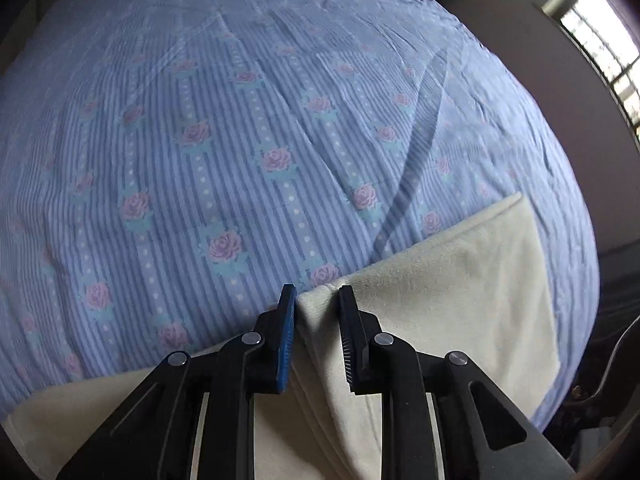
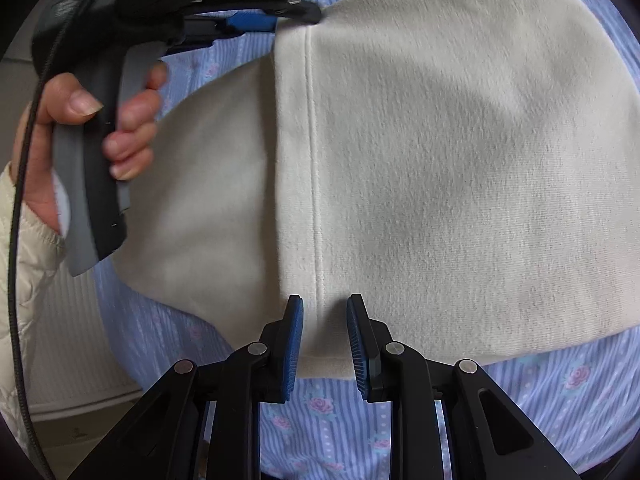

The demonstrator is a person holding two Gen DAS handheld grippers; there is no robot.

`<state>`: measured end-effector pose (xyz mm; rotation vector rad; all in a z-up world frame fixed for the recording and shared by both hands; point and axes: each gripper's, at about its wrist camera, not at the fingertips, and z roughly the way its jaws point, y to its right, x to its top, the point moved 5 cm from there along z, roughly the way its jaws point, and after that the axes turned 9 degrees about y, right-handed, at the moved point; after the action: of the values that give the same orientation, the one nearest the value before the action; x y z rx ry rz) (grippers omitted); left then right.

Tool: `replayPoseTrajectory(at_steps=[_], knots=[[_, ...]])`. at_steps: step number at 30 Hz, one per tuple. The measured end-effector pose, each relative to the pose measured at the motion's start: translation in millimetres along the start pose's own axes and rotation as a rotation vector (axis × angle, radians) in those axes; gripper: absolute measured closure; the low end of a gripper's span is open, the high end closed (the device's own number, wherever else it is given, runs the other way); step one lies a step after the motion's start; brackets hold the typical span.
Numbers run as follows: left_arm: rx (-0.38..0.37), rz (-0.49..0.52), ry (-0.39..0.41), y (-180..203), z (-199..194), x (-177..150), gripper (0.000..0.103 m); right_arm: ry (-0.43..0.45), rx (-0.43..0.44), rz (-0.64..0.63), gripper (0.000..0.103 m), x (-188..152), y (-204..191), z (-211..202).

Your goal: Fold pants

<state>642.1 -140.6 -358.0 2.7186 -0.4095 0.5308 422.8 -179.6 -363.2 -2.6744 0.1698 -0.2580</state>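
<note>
So that the fold lands square on the bed (image 1: 200, 120), left claw (image 1: 316, 300) and right claw (image 2: 325, 308) each pinch a corner of the cream pants (image 2: 440, 160).

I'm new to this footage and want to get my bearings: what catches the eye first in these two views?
The cream pants, folded over with a seam line showing, lie on a blue striped bedsheet with pink roses and fill the right wrist view. The left tool is shut on a fold of that cloth at the pants' edge. The right tool straddles the near edge by the seam, and a hand grips the other tool's handle at upper left.
</note>
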Motion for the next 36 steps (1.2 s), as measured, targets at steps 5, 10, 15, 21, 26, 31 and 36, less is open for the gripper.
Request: replayPoseTrajectory(at_steps=[5, 10, 15, 21, 26, 31, 36], knots=[[-0.081, -0.066, 0.048, -17, -27, 4, 0.095, -0.002, 0.025, -0.009, 0.078, 4, -2, -2], [-0.016, -0.050, -0.004, -21, -2, -1, 0.084, -0.034, 0.006, -0.037, 0.078, 3, 2, 4], [0.056, -0.071, 0.027, -35, -18, -2, 0.064, -0.038, 0.011, -0.023, 0.078, 5, 0, -3], [0.164, 0.033, 0.129, -48, -96, -28, 0.041, 0.088, -0.039, -0.064, 0.077, 17, -4, -51], [0.167, -0.039, 0.189, -65, -154, -67, 0.030, 0.156, -0.064, -0.112, 0.062, 26, -19, -84], [0.190, -0.239, 0.260, -93, -201, -124, 0.023, 0.165, -0.054, -0.204, 0.051, 20, -54, -101], [0.216, -0.431, 0.246, -132, -217, -193, 0.021, 0.099, -0.035, -0.303, 0.050, 7, -93, -82]])
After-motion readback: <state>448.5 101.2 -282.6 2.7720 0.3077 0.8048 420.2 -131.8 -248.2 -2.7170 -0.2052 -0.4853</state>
